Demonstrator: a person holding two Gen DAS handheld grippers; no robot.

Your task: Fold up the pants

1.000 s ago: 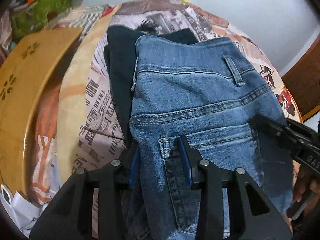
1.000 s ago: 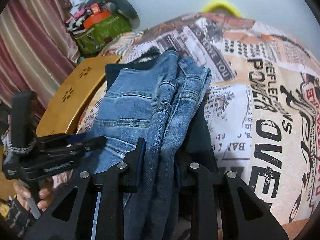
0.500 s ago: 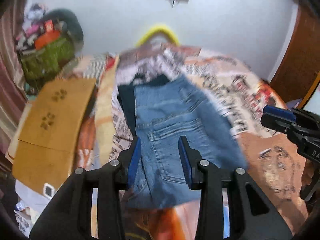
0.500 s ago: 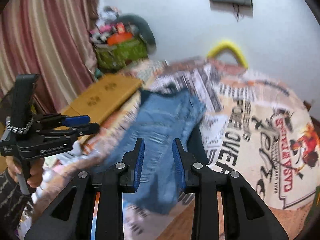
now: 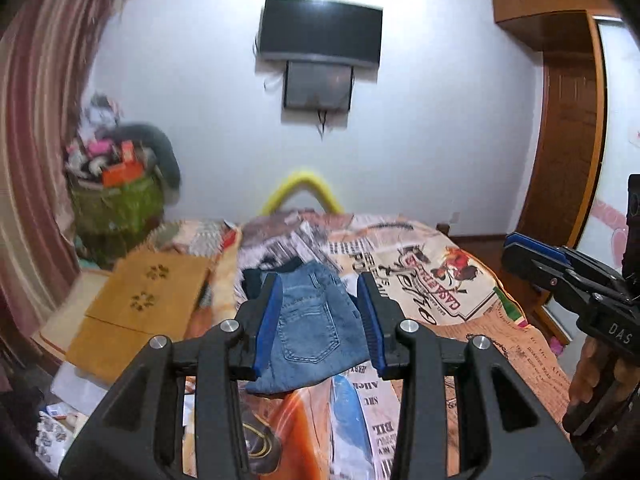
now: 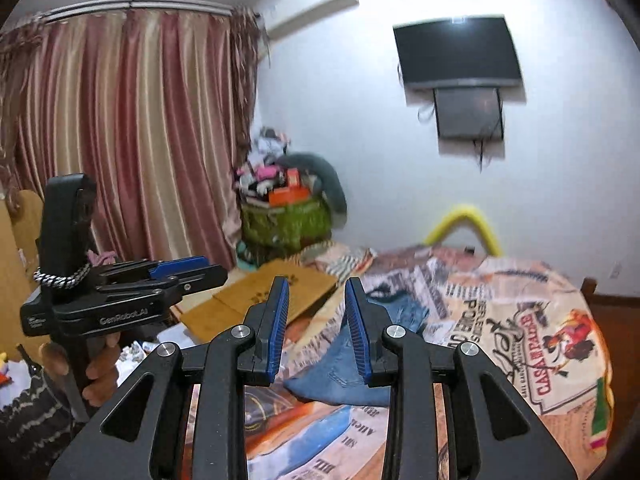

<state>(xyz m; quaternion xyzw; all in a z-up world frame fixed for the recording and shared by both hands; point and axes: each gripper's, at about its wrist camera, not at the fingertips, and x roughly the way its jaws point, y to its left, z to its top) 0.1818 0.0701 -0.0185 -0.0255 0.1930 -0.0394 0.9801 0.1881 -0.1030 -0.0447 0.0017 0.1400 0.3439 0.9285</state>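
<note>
Both grippers have let go and pulled back. 1 second ago the left gripper (image 5: 318, 320) and the right gripper (image 6: 316, 326) were down at the jeans (image 5: 310, 330), each with denim between its fingers; half a second ago they were already lifting away with nothing held. Now each hangs well above the bed (image 5: 460, 292), jaws spread apart and empty, and the wrist views take in the far wall and the TV (image 5: 320, 34) instead of cloth.

The jeans lie by themselves as a compact folded bundle, back pocket up, toward the left edge of the bed and near its close end. A dark garment (image 5: 252, 280) pokes out from under their far side, so they seem to sit on top of it. Just off the bed's left edge is a wooden board (image 5: 148, 300), apart from the bundle. In the right wrist view the bundle (image 6: 352, 364) shows a soft, slightly uneven near edge, but no leg trails loose.

Judging by this, the fold looks finished: the jeans are reduced to 1 small stack and neither gripper is on them. The withdrawal reads as the close of the task, not a regrasp. If anything is left, it would be a light tidy of the near edge, since loose denim can slump open.
</note>
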